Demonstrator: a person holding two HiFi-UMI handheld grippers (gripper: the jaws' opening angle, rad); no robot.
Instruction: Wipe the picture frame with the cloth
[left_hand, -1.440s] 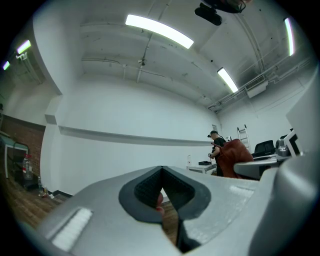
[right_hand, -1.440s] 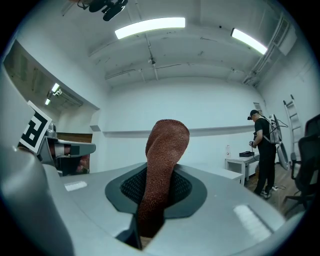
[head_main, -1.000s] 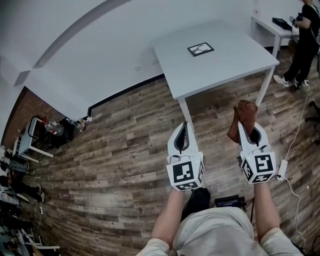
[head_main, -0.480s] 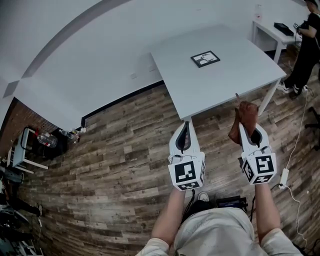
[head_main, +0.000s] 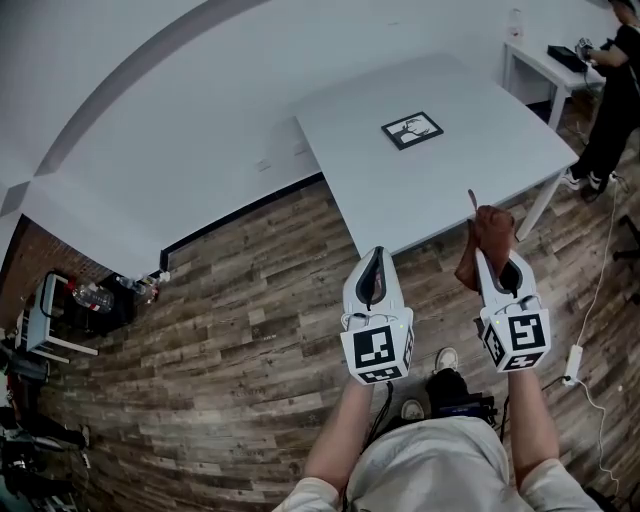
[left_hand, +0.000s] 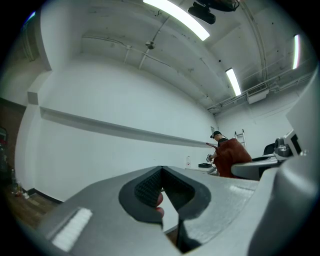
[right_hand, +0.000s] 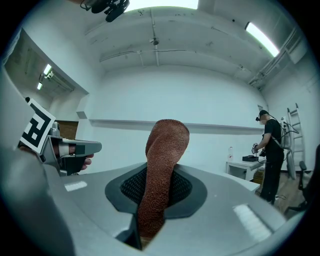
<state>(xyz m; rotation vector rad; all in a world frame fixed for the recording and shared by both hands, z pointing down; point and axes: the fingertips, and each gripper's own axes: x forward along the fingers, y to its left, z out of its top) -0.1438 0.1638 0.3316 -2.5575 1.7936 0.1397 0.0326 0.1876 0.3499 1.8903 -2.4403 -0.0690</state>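
A: What is different from a second ago?

B: The approach. The white surface sits lower and closer in the head view than it did, and the picture frame on it has slid down the view with it. The person carrying the claws is walking up to the near edge over the wooden floor.

A: And the claws themselves?

B: No change in grip. The right claw is clamped on the brown cloth, which stands up out of the tips in a folded lump. In the head view the cloth now overlaps the near edge of the surface, where before it hung over floor. The left claw has its jaws together with nothing between them, and it is held beside the right one, over the floor just short of the edge.

A: So where does that leave the wipe?

B: Not started, I'd say. The frame lies flat toward the middle of the surface, well apart from the cloth and untouched. The carry looks nearly done; a reach forward over the edge is likely what remains before cloth meets frame.
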